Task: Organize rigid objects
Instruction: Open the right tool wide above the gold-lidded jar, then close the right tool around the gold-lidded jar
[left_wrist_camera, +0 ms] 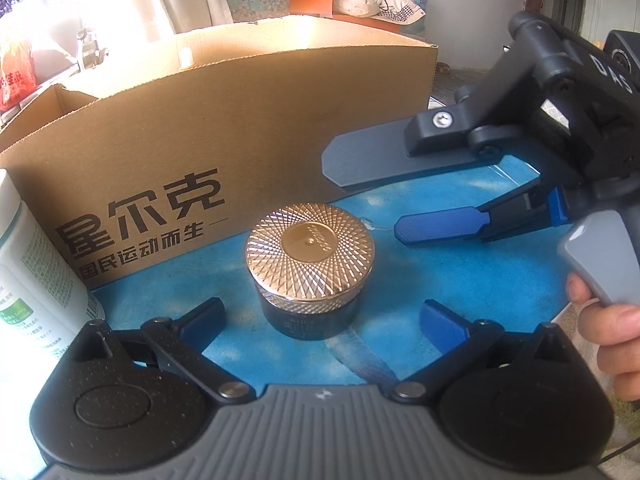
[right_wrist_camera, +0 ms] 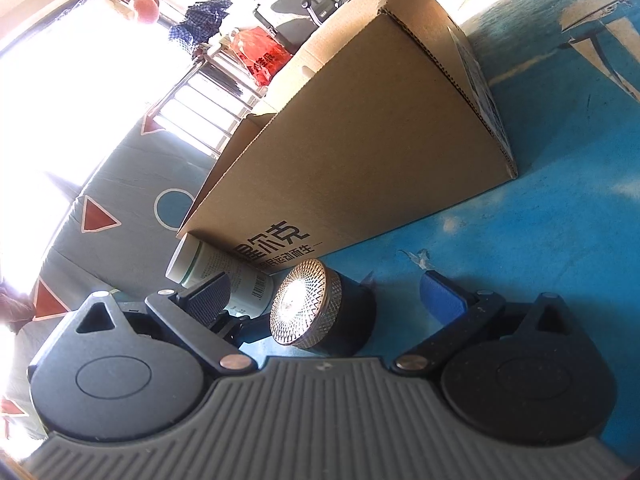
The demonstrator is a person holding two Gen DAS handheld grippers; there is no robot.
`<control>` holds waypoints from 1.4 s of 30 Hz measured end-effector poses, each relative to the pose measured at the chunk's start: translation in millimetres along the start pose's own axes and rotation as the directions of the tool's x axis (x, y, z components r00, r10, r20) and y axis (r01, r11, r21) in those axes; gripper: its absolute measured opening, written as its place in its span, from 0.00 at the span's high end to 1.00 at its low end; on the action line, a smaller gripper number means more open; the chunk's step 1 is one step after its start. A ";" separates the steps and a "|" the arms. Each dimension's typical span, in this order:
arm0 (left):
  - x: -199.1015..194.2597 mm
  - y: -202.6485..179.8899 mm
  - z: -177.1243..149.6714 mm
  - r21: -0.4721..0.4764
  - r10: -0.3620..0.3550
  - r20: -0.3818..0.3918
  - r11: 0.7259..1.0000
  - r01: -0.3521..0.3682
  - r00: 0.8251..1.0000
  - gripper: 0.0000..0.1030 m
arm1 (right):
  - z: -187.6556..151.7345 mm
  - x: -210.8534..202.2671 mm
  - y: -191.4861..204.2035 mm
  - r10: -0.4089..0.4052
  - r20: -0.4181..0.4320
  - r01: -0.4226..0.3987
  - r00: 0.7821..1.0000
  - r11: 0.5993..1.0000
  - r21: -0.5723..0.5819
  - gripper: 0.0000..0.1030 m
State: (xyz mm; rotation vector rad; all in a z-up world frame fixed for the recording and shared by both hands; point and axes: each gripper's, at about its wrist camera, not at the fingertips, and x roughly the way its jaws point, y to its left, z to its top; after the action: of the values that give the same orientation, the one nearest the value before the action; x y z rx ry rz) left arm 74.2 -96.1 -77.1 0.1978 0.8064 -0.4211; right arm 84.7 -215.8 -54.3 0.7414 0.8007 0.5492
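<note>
Item: gold-lidded jar (left_wrist_camera: 310, 270) sitting unheld between my released left tongs (left_wrist_camera: 320, 320), right tongs (left_wrist_camera: 380, 196) spreading wide at two o'clock, cardboard box (left_wrist_camera: 224, 128) standing at twelve.

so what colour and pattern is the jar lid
Rose-gold lid with a fine radial crosshatch; clearest in the left wrist view.

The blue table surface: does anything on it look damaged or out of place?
Yes. The blue table covering looks worn: a small torn or peeling patch shows beside the gold-lidded jar. The jar stands upright before the cardboard box.
</note>
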 end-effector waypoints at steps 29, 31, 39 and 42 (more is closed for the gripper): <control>-15.1 34.8 1.8 -0.088 -0.153 0.005 0.984 0.152 0.988 0.00 | 1.8 -4.8 7.8 0.028 0.004 -0.028 1.000 0.999 0.028 0.01; -15.8 36.5 1.3 -0.085 -0.160 0.007 0.983 0.160 0.987 0.00 | 1.6 -11.0 19.3 -0.004 0.023 0.005 1.000 0.999 -0.038 0.01; -24.5 37.7 -1.2 -0.069 -0.130 0.033 0.989 0.132 0.991 0.00 | 1.1 -30.4 41.2 -0.151 0.091 0.165 0.984 0.971 -0.173 0.01; -32.8 30.6 0.5 -0.036 -0.106 0.063 0.993 0.108 0.992 0.02 | 4.8 -26.8 38.1 -0.161 0.083 0.171 0.984 0.976 -0.135 0.05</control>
State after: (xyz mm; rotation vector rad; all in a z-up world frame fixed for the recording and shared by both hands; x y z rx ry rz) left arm 67.8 -59.3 -52.3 0.1049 0.7668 -0.5095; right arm 66.8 -212.1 -11.2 0.5544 0.7417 0.4219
